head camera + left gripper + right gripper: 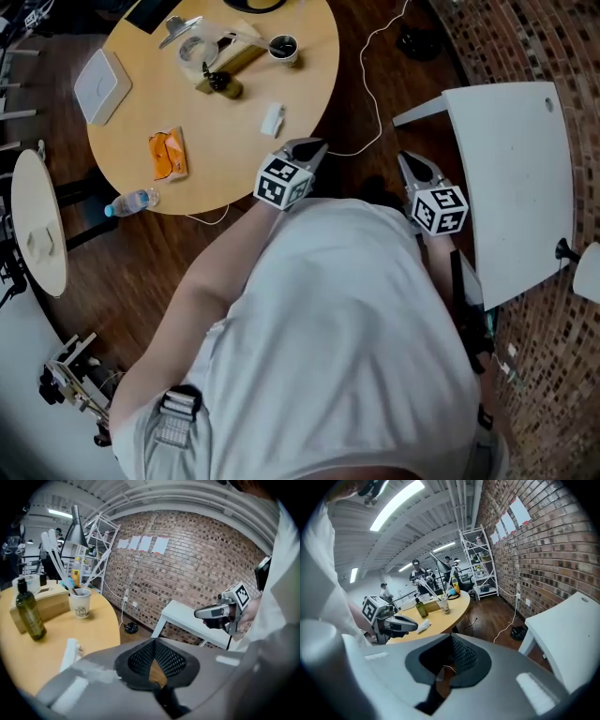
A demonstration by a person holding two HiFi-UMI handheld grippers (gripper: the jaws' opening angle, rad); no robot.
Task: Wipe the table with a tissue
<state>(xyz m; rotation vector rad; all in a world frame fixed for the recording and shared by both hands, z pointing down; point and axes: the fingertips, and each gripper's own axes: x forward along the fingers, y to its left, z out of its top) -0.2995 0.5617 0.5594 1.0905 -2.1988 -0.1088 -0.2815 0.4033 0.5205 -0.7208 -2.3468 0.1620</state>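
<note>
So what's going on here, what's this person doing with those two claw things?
A person stands beside a round wooden table, holding a gripper in each hand. The left gripper and the right gripper are both shut and empty, held in the air near the table. A crumpled white tissue lies on the table untouched, so no wiping has begun.

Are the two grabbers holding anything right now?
No, nothing. The left gripper and the right gripper both have their jaws shut together with nothing between them. The white tissue lies loose on the round table.
</note>
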